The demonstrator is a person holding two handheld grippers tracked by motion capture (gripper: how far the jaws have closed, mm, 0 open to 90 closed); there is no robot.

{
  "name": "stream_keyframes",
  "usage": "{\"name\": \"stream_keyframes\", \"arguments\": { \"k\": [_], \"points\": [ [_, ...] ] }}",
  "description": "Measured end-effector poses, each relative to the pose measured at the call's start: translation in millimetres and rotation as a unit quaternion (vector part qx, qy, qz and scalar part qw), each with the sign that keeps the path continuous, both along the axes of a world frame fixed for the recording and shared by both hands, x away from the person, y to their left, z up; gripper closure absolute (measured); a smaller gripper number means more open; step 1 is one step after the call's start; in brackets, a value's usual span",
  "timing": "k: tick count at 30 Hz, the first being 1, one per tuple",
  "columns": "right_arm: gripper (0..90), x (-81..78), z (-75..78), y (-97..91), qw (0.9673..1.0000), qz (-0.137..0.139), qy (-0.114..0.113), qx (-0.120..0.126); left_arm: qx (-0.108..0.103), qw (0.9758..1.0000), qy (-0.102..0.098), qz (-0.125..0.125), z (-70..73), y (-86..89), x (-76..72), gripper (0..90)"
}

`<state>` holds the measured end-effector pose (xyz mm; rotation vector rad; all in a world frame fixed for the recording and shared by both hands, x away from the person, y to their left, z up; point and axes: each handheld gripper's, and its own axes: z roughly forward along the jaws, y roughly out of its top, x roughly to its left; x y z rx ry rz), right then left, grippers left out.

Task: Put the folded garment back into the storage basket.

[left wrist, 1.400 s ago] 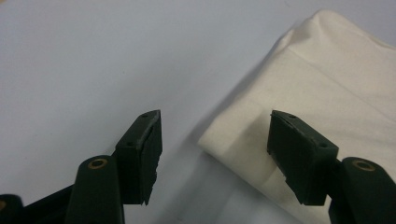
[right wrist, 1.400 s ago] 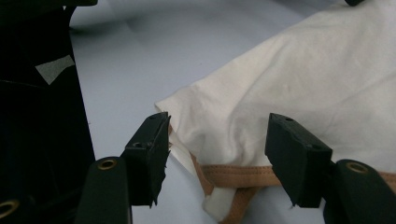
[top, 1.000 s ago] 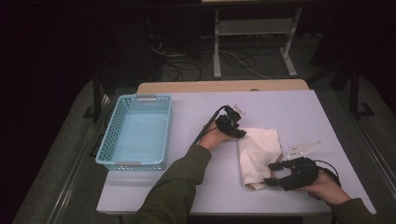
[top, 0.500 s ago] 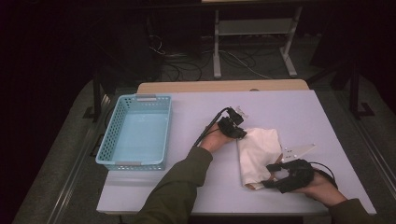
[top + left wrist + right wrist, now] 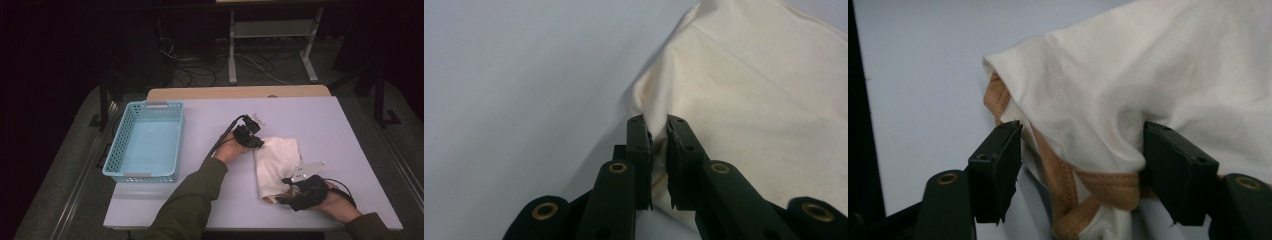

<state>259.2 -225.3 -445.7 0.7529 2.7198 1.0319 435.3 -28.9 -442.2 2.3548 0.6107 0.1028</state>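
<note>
A cream cloth (image 5: 280,157) with a tan hem lies crumpled on the lilac table (image 5: 325,120), right of centre. My left gripper (image 5: 257,144) rests at the cloth's far left corner. In the left gripper view its jaws (image 5: 659,132) have just been closing and now pinch a fold of the cloth (image 5: 749,90). My right gripper (image 5: 280,197) sits at the near corner. Its jaws (image 5: 1080,145) stand wide apart around the bunched cloth (image 5: 1148,65) and tan hem (image 5: 1058,175), having just narrowed a little without clamping.
A light blue plastic basket (image 5: 116,145) stands on the left part of the table. Behind the table are a wooden edge, a metal stand (image 5: 232,50) and cables on a dark floor. The person's sleeves come in from the near edge.
My right gripper has slid a little left and down onto the cloth's near corner. The left hand has stayed at the far corner.
</note>
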Motion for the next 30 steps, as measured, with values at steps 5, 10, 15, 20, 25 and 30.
{"name": "stream_keyframes", "arguments": {
  "k": [5,10,15,20,25,30],
  "points": [
    [41.8,-4.3,-0.8,1.1,0.9995,-0.005,-0.025,-0.016,0.000,1.0000,-0.001,0.001,0.2,-0.2,-0.3,81.3],
    [56.5,-3.2,0.1,-1.2,0.9994,-0.011,-0.030,-0.016,-0.002,1.0000,-0.007,0.003,0.8,-0.4,-1.2,82.3],
    [70.0,-0.5,1.6,-3.2,0.9995,-0.019,-0.024,-0.011,-0.020,0.9997,-0.012,0.006,6.1,-0.2,-3.9,82.6],
    [75.5,4.5,4.3,-5.2,0.9997,-0.025,0.000,-0.003,-0.030,0.9993,-0.022,-0.002,16.5,2.4,-7.4,82.8],
    [77.8,10.1,7.9,-7.3,0.9991,-0.034,0.022,0.011,-0.041,0.9983,-0.038,-0.017,32.5,6.3,-15.0,82.9],
    [78.3,14.9,12.4,-8.1,0.9982,-0.041,0.031,0.030,-0.064,0.9964,-0.050,-0.024,48.0,8.0,-27.2,83.0]
  ]
}}
